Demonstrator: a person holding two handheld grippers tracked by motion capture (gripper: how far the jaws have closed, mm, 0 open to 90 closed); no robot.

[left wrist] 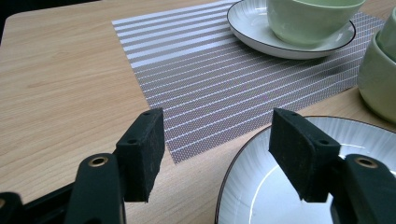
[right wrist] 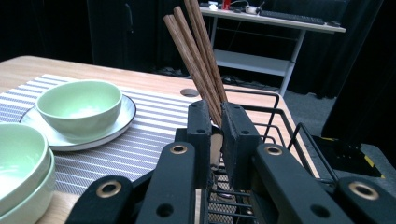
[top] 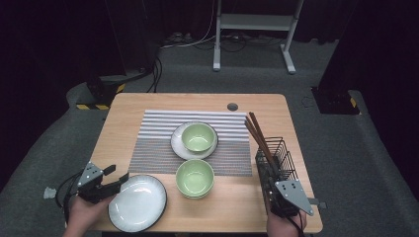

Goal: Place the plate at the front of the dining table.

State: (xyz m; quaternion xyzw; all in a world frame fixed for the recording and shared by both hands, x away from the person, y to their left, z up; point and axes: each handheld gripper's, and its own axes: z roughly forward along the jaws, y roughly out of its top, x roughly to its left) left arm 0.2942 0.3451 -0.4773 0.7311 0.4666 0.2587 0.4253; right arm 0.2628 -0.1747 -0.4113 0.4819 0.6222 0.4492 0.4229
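High view overhead facing forward, gripper views low, close, sharing placemat [left wrist: 224,74]

We see a grey carpeted floor [top: 341,143] around the wooden table [top: 123,113], dark curtains [top: 59,39] behind, and a white-legged desk frame [top: 257,22] far off, cables [top: 197,42] perhaps beneath.

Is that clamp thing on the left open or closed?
Open. The left gripper has its jaws spread wide, straddling the near rim of the empty white plate without pinching it.
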